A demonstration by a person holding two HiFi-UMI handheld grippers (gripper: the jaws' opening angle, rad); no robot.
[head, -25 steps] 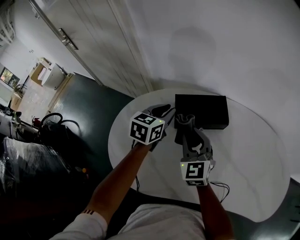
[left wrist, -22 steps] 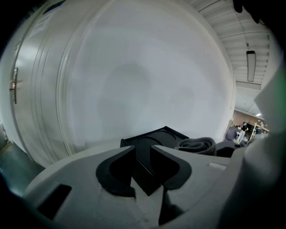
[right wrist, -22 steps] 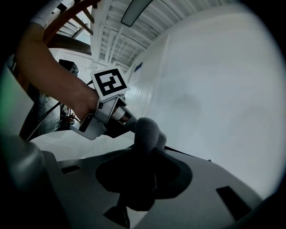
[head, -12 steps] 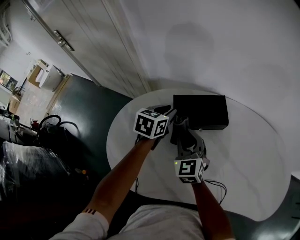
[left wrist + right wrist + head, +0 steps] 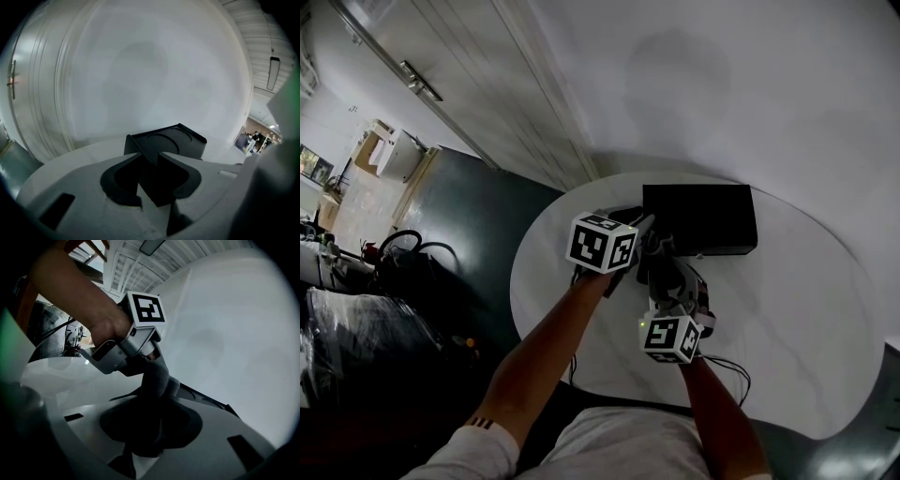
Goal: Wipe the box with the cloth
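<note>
- My left claw [image 5: 641, 226] reaches to the near left corner of the box [image 5: 703, 216]. Its own view shows that corner wedged between the 2 jaws, which close narrowly on it, one on each side.
- The box is black and low. It lies flat on the round white table [image 5: 787, 309], on the far side close to the wall. Its long side runs across my view from above.
- From my left claw's view, the top of the box has a shallow round hollow pressed into it.
- My right claw [image 5: 662, 253] comes in from the near side and points toward the same corner of the box. Its jaws are clamped on the cloth [image 5: 157, 378].
- The cloth is dark grey and bunched. It stands up out of the jaws as a thick tuft.
- In my right claw's view, the tuft rises just in front of the tips of my left claw. The dark edge of the box runs off behind it to the right.
- From above, the cloth sits just beside the front left corner of the box and the 2 claws nearly meet there. I cannot tell whether the cloth touches the box.
- The marker cube [image 5: 602, 242] on my left claw is tilted over the left part of the table. The one on my right claw [image 5: 668, 337] sits nearer to me.
- A thin cable [image 5: 729, 367] trails over the near edge of the table by my right arm.
</note>
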